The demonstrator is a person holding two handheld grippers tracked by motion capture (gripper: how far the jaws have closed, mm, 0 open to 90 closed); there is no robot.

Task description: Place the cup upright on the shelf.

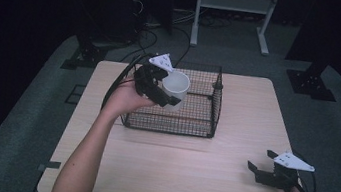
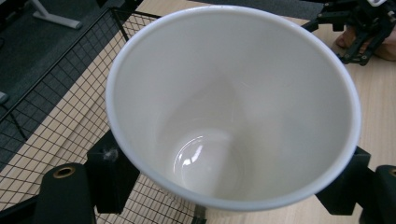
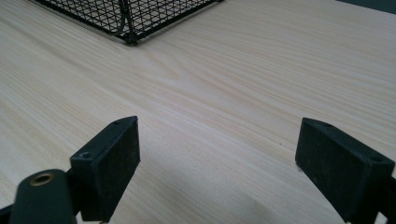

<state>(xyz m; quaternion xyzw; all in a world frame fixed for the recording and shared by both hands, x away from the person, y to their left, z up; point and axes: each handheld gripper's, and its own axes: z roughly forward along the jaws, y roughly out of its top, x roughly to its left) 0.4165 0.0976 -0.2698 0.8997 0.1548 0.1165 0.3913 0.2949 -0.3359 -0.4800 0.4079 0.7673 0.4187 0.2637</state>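
Note:
A white cup (image 1: 176, 89) hangs tilted over the left part of the black wire basket (image 1: 194, 124), and my left gripper (image 1: 163, 91) is shut on it. In the left gripper view the cup (image 2: 233, 107) opens toward the camera, empty inside, with a black jaw pressed on each side of its wall; below it lies the basket mesh (image 2: 56, 116). My right gripper (image 1: 260, 168) rests low at the table's right front corner, jaws wide open. Between its pads (image 3: 112, 163) in the right gripper view there is bare wood, and a corner of the basket (image 3: 126, 23) shows ahead.
The pale wooden table (image 1: 226, 184) carries the basket at its far middle. Black stand feet (image 1: 309, 82) and a white frame (image 1: 233, 14) stand on the grey floor behind the table. The right gripper (image 2: 364, 28) shows far off in the left gripper view.

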